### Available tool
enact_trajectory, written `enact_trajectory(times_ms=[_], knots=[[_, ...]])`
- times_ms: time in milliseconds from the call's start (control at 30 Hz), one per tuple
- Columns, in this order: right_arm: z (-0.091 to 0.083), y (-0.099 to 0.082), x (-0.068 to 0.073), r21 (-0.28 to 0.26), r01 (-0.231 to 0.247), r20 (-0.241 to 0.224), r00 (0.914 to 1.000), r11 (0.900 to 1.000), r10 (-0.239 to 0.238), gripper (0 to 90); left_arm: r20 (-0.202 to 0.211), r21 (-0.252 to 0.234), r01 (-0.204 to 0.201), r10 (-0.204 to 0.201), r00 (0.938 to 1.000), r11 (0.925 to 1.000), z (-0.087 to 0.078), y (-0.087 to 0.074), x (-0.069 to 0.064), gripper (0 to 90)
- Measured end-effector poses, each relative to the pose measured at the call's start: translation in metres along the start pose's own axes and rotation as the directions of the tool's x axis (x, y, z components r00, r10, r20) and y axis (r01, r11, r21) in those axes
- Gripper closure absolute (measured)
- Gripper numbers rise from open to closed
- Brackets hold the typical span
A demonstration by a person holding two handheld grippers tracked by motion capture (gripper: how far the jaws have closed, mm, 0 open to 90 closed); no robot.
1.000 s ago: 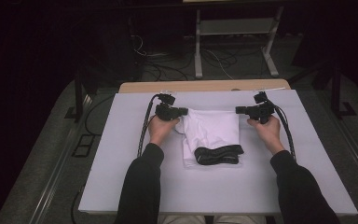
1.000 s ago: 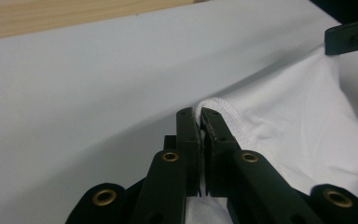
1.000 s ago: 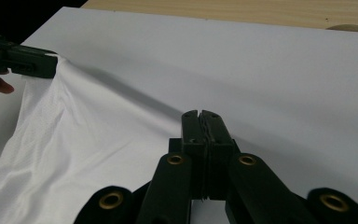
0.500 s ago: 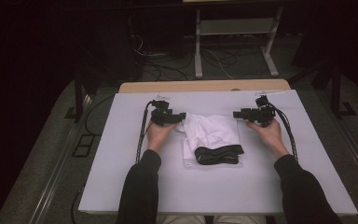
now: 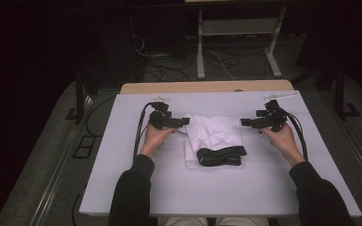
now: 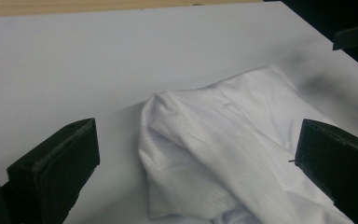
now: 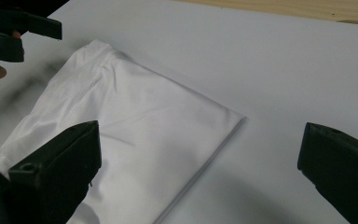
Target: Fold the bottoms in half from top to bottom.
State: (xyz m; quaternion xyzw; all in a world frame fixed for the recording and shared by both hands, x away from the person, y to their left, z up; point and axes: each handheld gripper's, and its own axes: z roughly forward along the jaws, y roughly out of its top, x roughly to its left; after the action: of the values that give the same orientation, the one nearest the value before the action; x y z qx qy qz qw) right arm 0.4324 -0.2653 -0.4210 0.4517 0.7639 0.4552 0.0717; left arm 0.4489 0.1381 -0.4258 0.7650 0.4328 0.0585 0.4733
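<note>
A folded white garment (image 5: pixel 214 133) lies in the middle of the table, with a black band (image 5: pixel 221 156) across its near end. My left gripper (image 5: pixel 183 122) sits just left of its far corner, and its jaws have just been opening. In the left gripper view the garment (image 6: pixel 223 154) lies ahead between the wide jaws of the left gripper (image 6: pixel 196 135), untouched. My right gripper (image 5: pixel 246 123) stands open a little right of the garment, its jaws also freshly opened. The right gripper (image 7: pixel 198 133) looks over the garment's folded edge (image 7: pixel 177 135) without gripping it.
The white table cover (image 5: pixel 122 179) ends at a wooden strip (image 5: pixel 207 87) at the far side. Behind the table a metal stand (image 5: pixel 235 28) and loose cables (image 5: pixel 155 66) sit on the dark floor. Each gripper's cable trails back along the forearm.
Both grippers have opened and let go of the garment's far corners. They have drawn apart, left gripper leftward and right gripper rightward. The garment stays folded on the table.
</note>
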Motion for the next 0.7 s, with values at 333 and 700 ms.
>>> enact_trajectory(times_ms=[333, 700], knots=[[-0.027, -0.010, 0.009, -0.026, 0.025, 0.004, 0.9997, 0.9993, -0.025, 0.0, 0.004, -0.026, -0.008, 0.008, 1.0000, 0.9996, -0.024, -0.004, -0.004, 0.0], [-0.046, -0.025, 0.013, -0.028, 0.041, 0.009, 0.9991, 0.9988, -0.040, 0.0, 0.008, -0.052, -0.043, 0.043, 0.9990, 0.9978, -0.052, -0.011, -0.015, 0.0]])
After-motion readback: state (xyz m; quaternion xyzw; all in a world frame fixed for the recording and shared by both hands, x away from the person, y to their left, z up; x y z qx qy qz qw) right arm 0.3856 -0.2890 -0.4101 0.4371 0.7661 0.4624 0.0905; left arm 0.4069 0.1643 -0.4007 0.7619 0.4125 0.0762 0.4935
